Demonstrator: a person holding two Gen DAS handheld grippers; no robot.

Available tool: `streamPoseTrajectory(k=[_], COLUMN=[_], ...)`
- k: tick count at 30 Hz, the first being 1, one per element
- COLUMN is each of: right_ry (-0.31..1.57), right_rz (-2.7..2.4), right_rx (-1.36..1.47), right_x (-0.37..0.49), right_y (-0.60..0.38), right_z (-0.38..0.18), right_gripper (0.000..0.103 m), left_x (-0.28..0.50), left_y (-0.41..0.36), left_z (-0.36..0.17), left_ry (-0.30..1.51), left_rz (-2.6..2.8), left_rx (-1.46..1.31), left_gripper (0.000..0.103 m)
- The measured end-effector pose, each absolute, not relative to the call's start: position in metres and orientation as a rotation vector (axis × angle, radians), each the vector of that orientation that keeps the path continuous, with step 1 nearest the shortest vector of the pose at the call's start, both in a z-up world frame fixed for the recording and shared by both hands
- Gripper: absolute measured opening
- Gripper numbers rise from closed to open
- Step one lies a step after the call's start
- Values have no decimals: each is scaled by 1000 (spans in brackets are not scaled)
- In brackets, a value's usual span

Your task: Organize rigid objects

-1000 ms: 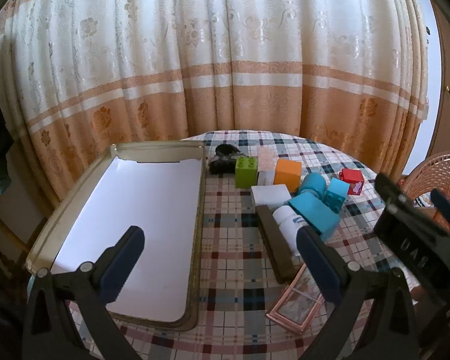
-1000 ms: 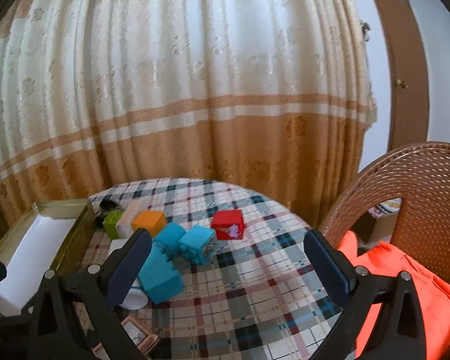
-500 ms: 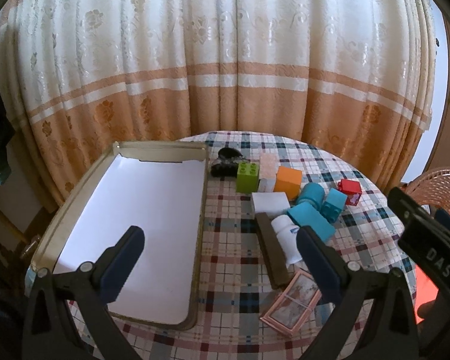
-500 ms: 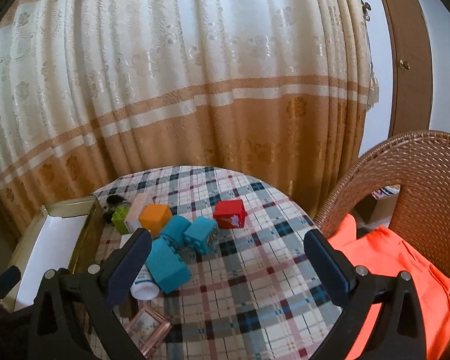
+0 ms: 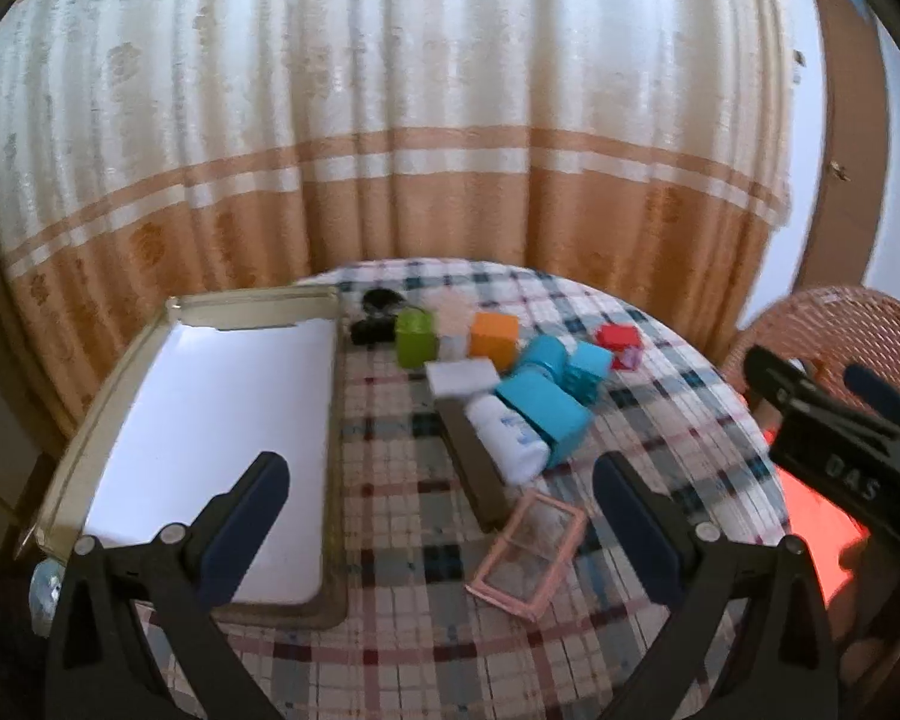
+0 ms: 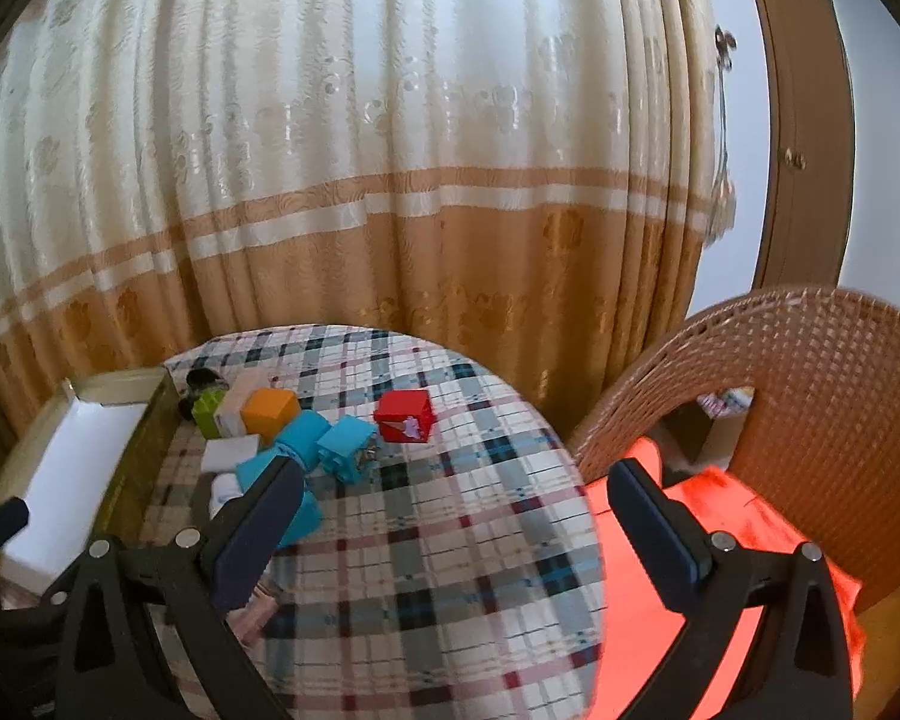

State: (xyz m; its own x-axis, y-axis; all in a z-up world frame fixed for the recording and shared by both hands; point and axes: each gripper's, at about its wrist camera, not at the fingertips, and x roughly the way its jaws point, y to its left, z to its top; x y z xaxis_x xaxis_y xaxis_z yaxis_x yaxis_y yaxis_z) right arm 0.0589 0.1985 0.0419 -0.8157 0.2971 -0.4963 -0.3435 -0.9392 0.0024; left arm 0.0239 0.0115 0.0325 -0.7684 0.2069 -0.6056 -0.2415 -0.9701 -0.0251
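Note:
A round table with a plaid cloth carries a gold-rimmed tray lined white, on its left side. Right of the tray lie a green block, an orange cube, teal blocks, a red cube, a white bottle, a dark brown bar and a pink-framed clear case. My left gripper hangs open and empty above the table's near edge. My right gripper is open and empty too, over the table's right edge, with the red cube ahead of it.
A wicker chair with an orange cloth on its seat stands right of the table. A cream and tan curtain hangs behind it. A white box and small dark items lie among the blocks.
Both grippers have drawn back and risen, so the table looks smaller and farther. The views are blurred from the motion. The objects on the table have not moved.

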Motion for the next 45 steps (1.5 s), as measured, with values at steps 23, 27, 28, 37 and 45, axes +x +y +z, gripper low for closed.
streamPoseTrajectory(k=[23, 27, 28, 37, 45], right_ry=[156, 195, 205, 301, 362], right_rz=[2711, 2716, 2712, 2704, 2792], right_rx=[-761, -815, -829, -950, -1114], right_x=[65, 61, 59, 45, 12], right_y=[215, 219, 220, 227, 211], right_z=[34, 26, 24, 11, -1], right_gripper=[84, 77, 77, 77, 77], left_x=[-11, -9, -9, -9, 4], left_y=[66, 65, 66, 53, 30], left_z=[-39, -42, -43, -34, 18], left_ry=[242, 227, 227, 124, 83], left_rz=[2468, 2461, 2460, 2447, 2530], left_rx=[-1362, -1360, -1352, -1279, -1097], left_gripper=[64, 63, 60, 47, 45])
